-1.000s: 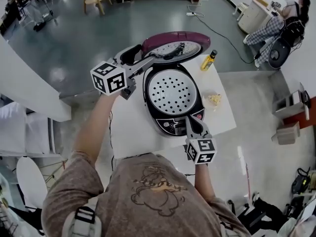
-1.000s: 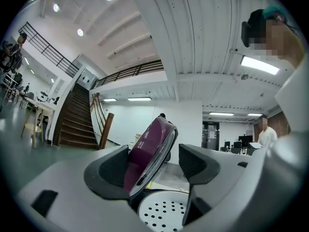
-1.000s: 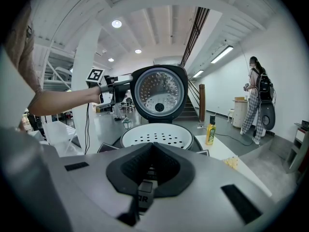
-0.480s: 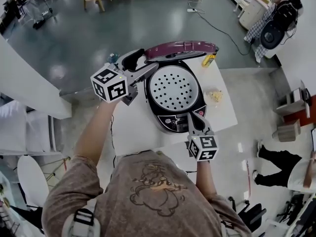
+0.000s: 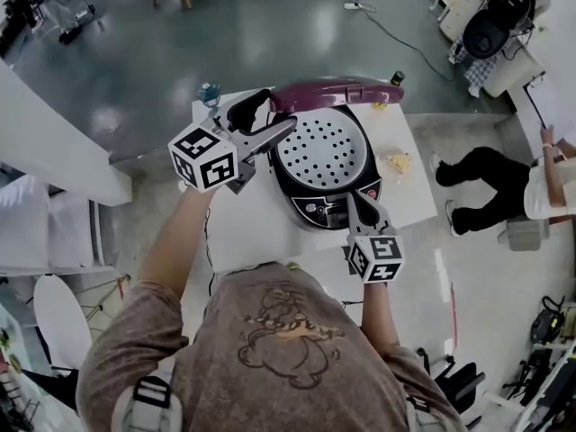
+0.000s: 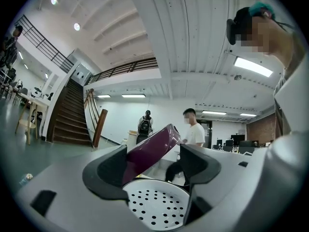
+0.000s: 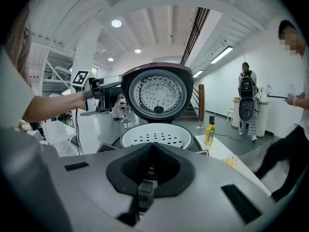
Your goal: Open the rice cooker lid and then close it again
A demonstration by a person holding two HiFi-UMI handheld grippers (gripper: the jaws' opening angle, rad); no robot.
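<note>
The black rice cooker [image 5: 310, 207] stands on a white table [image 5: 243, 232] with its maroon lid [image 5: 337, 93] raised. A white perforated tray [image 5: 324, 151] fills its top. My left gripper [image 5: 274, 121] is open at the lid's left edge. In the left gripper view the lid [image 6: 149, 149] slants up between the spread jaws of that gripper [image 6: 153, 167], above the tray [image 6: 154, 204]. My right gripper [image 5: 356, 203] is shut, its tip over the cooker's front panel. In the right gripper view the lid's inner face [image 7: 157, 93] stands behind the tray [image 7: 154, 135], beyond the shut right gripper [image 7: 152, 164].
A yellow bottle [image 5: 393, 81] stands at the table's far right corner, behind the lid. A small yellowish item [image 5: 397, 162] lies to the right of the cooker. A person [image 5: 504, 183] is close to the table's right side. A small bottle [image 5: 209, 93] sits at the far left corner.
In the head view the lid's inner face showed a second ago; now the lid is seen edge-on. A person has come in at the right. Both grippers have hardly shifted.
</note>
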